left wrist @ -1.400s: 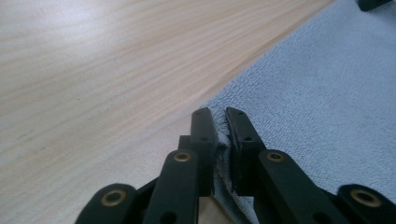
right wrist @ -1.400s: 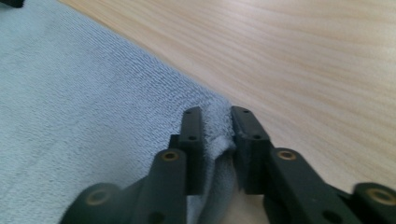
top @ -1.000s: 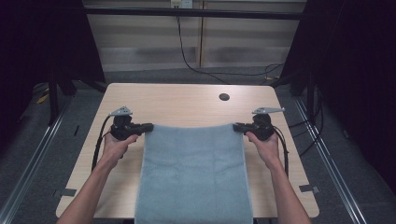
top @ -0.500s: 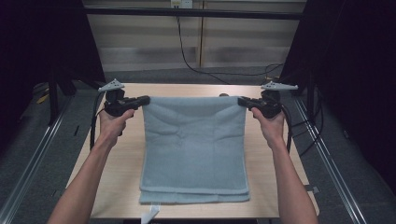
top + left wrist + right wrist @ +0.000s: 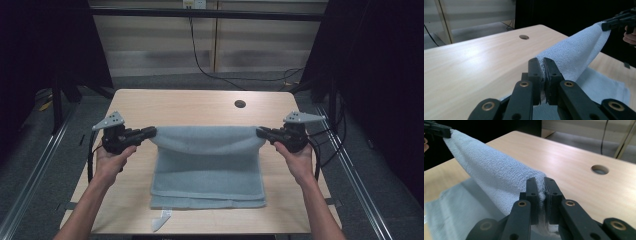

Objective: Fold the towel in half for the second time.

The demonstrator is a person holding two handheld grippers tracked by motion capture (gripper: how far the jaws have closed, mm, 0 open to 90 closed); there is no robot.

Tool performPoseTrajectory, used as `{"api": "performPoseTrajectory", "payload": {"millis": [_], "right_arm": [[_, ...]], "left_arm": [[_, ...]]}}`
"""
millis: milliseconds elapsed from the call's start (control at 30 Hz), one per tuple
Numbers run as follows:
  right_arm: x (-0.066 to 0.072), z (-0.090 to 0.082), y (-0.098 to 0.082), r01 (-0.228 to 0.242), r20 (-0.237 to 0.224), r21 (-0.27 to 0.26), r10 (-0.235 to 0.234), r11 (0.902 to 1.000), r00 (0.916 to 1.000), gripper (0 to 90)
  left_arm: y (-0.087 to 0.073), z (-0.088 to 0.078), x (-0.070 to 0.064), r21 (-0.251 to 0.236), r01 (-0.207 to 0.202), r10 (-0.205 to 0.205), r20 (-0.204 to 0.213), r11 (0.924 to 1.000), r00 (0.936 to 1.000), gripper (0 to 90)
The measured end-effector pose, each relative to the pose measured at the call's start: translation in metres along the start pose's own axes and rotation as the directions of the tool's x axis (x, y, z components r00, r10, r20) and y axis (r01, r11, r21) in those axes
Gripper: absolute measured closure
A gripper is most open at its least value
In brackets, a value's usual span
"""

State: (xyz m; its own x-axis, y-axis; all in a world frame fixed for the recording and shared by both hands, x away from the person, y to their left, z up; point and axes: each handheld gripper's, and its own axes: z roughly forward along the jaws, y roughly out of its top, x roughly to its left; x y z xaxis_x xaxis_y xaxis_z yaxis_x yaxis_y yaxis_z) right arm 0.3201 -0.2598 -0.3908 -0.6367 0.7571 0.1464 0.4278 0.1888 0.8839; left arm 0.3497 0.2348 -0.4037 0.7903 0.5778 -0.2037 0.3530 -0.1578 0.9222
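At mid-frame, the blue towel [image 5: 207,165] is pinched at its far corners by the left gripper [image 5: 150,132] and right gripper [image 5: 261,132]; both corners should be carried level and together, keeping the fold square.

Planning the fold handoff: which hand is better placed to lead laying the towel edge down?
Neither clearly: left tool and right tool each clamp a corner of the towel at matching height. Both should move together.

Colours on your table

You have a plain pale blue-grey towel [image 5: 207,165] with a small white tag [image 5: 161,220] on a light wood-grain table [image 5: 185,107]; your left gripper [image 5: 150,132] and right gripper [image 5: 261,133] are black, with grey top plates and brass-coloured rivets.
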Motion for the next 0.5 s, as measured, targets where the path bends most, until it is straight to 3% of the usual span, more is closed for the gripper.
{"api": "performPoseTrajectory", "payload": {"millis": [367, 500], "right_arm": [[0.021, -0.014, -0.037, -0.007, -0.044, 0.023, 0.008, 0.9997, 0.9990, 82.9], [0.028, -0.017, -0.054, -0.014, -0.068, 0.052, 0.018, 0.9985, 0.9975, 82.3]], "left_arm": [[-0.037, -0.017, -0.019, 0.040, 0.021, -0.022, 0.032, 0.9990, 0.9993, 84.7], [-0.059, -0.020, -0.024, 0.087, 0.031, -0.034, 0.033, 0.9957, 0.9989, 84.3]]}}
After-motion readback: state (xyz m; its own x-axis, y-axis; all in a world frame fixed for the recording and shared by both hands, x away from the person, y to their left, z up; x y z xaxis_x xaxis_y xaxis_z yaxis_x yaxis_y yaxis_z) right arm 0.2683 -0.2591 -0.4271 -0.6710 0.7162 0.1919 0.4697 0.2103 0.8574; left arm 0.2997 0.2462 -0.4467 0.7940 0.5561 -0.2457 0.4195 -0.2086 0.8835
